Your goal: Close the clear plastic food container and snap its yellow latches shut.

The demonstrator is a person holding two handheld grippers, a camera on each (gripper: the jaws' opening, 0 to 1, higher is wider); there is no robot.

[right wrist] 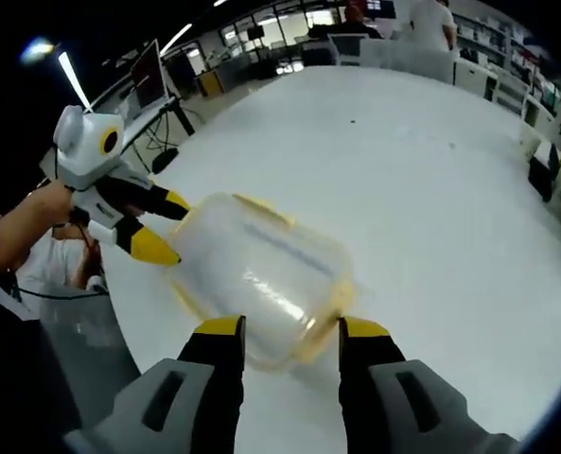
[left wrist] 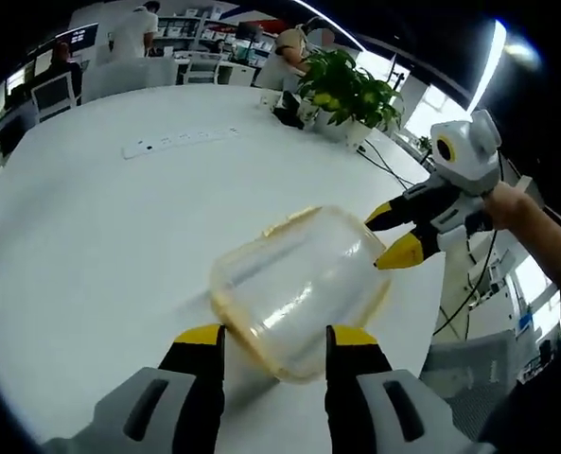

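Observation:
A clear plastic food container (left wrist: 299,284) with a yellow rim and latches lies on the white round table (left wrist: 100,236). My left gripper (left wrist: 275,336) is open, its yellow-tipped jaws standing either side of the container's near end. My right gripper (left wrist: 389,235) comes in from the right, held by a hand, with its jaws parted at the far end. In the right gripper view the same container (right wrist: 261,274) lies between the open right gripper (right wrist: 291,328) and the left gripper (right wrist: 166,227). Whether the lid is fully seated is unclear.
A potted plant (left wrist: 351,90) and a white power strip (left wrist: 181,140) sit toward the far side of the table, with cables (left wrist: 394,170) trailing off it. The table edge (right wrist: 119,284) runs close to the container. People sit at desks beyond.

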